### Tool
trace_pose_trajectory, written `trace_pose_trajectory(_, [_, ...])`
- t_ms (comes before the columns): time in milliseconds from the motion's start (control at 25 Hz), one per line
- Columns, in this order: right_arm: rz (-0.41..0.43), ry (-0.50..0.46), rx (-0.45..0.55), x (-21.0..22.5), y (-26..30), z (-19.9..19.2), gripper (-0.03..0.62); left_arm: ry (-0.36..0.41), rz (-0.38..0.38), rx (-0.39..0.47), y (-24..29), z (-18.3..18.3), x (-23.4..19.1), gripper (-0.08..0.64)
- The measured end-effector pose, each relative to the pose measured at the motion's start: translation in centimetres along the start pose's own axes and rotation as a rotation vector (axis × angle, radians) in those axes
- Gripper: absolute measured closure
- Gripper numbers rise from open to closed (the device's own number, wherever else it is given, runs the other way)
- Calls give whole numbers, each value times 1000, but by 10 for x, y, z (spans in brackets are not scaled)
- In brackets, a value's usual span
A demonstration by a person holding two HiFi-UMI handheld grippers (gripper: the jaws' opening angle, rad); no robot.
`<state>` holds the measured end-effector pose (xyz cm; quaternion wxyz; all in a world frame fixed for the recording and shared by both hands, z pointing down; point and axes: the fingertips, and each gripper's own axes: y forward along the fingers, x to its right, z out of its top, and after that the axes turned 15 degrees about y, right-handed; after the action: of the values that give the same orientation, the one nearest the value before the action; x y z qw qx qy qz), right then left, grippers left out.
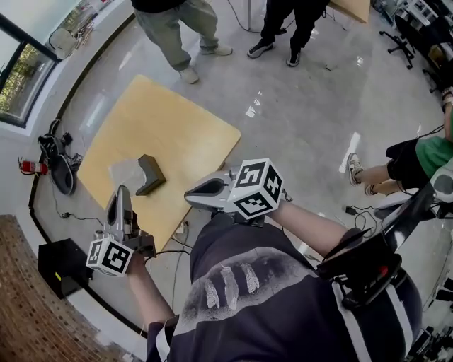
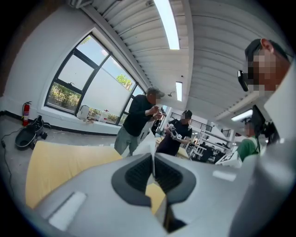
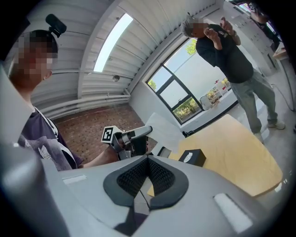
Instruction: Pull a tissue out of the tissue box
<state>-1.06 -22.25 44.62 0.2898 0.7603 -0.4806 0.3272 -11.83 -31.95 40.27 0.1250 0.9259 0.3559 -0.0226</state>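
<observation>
A dark tissue box (image 1: 150, 174) (image 3: 192, 157) sits on the yellow table (image 1: 170, 127) (image 3: 231, 148) (image 2: 60, 162). My left gripper (image 1: 122, 196) (image 2: 152, 157) (image 3: 143, 132) is shut on a thin white tissue (image 1: 127, 172) (image 2: 147, 143) (image 3: 164, 127), which hangs lifted above the table to the left of the box. In the left gripper view the tissue stands up from between the closed pads. My right gripper (image 1: 195, 192) (image 3: 148, 159) is shut with nothing in it, held over the table's near edge, right of the box.
Two people stand beyond the table (image 1: 173, 28) (image 1: 283, 21), and another sits at the right (image 1: 417, 155). A fire extinguisher (image 1: 28, 167), bags and cables lie by the window wall. A black box (image 1: 60, 265) sits on the floor at the left.
</observation>
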Motion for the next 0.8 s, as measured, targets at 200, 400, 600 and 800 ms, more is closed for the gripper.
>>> trace_pose_trajectory(200, [54, -21, -53, -29, -5, -25, 594, 30, -9, 22, -36, 5, 46, 557])
trace_pose_trajectory(400, [102, 6, -95, -48, 11, -54, 594, 52, -8, 14, -72, -1, 67, 557])
trace_pose_trajectory(600, [121, 22, -110, -61, 28, -53, 594, 50, -8, 37, -94, 11, 63, 557])
trace_pose_trajectory(800, [92, -12, -128, -75, 59, -59, 594, 27, -26, 74, -123, 12, 42, 557])
